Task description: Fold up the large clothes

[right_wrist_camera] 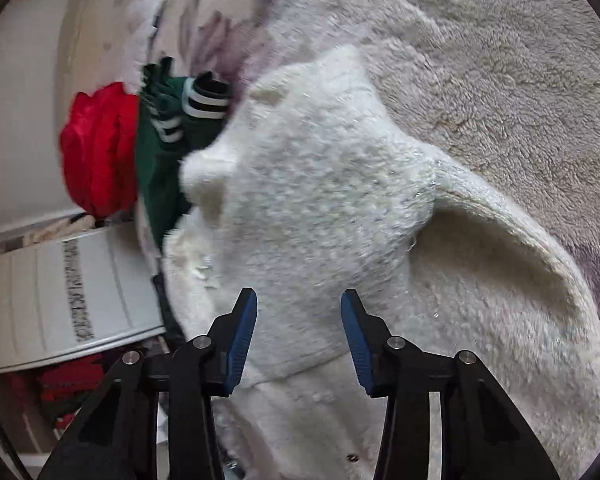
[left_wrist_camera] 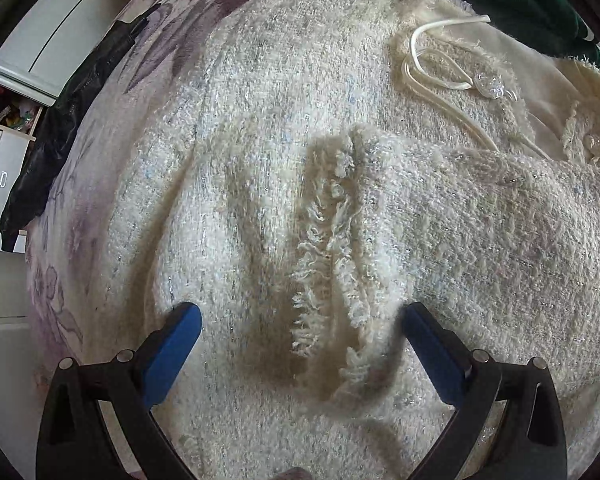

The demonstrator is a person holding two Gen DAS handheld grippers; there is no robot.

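Note:
A large cream tweed jacket [left_wrist_camera: 260, 140] with silver threads lies spread on a floral blanket [left_wrist_camera: 60, 264]. One sleeve lies folded across its front, the fringed cuff [left_wrist_camera: 332, 248] pointing at me. My left gripper [left_wrist_camera: 300, 324] is open, its jaws wide apart just above the cuff and holding nothing. A ribbon loop [left_wrist_camera: 428, 60] and a clear button [left_wrist_camera: 488, 84] sit near the collar. In the right wrist view a bunched part of the jacket [right_wrist_camera: 320, 184] rises in a hump. My right gripper [right_wrist_camera: 299, 308] is open, jaws either side of this fabric, not clamped.
A black garment [left_wrist_camera: 60, 112] lies at the blanket's left edge beside white cabinets [left_wrist_camera: 4, 168]. A green striped garment [right_wrist_camera: 168, 120] and a red one [right_wrist_camera: 96, 148] lie past the jacket. A white bin [right_wrist_camera: 60, 300] stands off the bed's edge. Fleecy blanket [right_wrist_camera: 500, 60] extends right.

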